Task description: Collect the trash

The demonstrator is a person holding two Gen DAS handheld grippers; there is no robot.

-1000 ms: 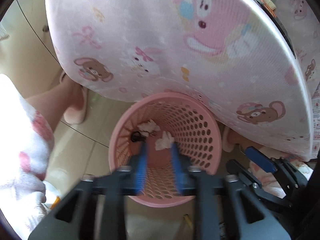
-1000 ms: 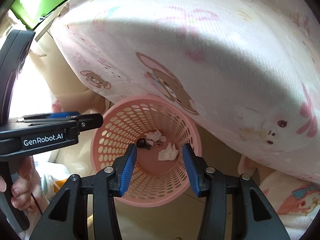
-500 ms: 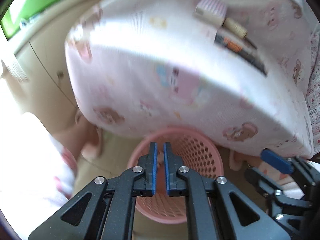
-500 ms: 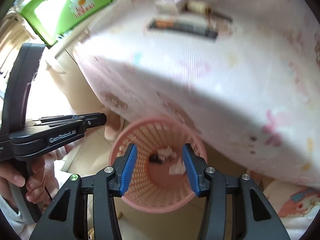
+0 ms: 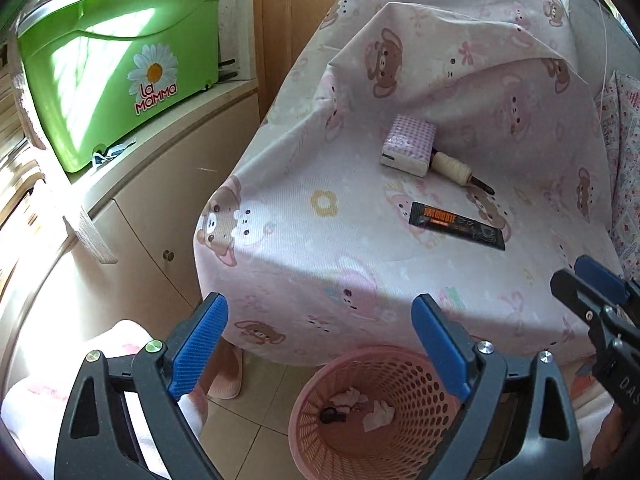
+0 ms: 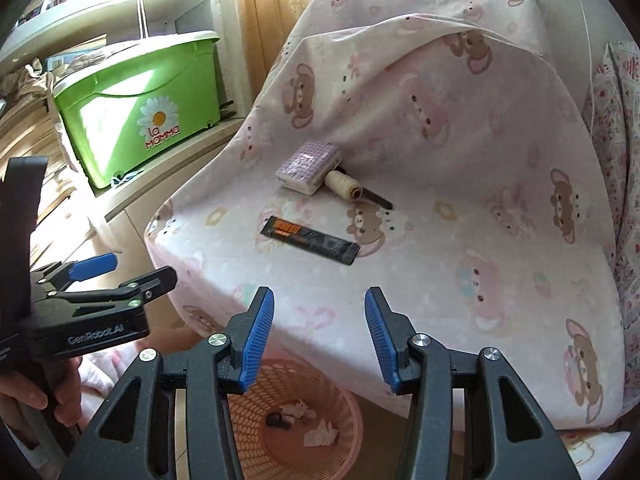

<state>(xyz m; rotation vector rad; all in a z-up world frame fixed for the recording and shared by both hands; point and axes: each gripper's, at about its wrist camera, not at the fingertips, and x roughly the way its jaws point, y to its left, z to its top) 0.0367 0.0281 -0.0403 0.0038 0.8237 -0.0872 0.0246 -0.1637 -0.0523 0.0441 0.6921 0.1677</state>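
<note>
Pink laundry-style basket (image 5: 372, 412) holds crumpled tissues (image 5: 378, 420) at lower centre.
Both the left gripper (image 5: 320, 344) and right gripper (image 6: 319, 334) gape empty; a black wrapper (image 6: 310, 240) lies mid-frame on the bear-print sheet (image 6: 460, 240).

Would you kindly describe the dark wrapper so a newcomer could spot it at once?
Start at the chair draped in pink bear-print cloth, above the pink basket. On its seat lie three things; the wrapper is nearest the front edge. Unlike the checked tissue pack and cream thread spool, it is flat, long and black with orange lettering.

Bear-print covered seat (image 5: 340, 240) bears tissue pack (image 5: 408, 145), thread spool (image 5: 450, 167), black wrapper (image 5: 456, 225).
</note>
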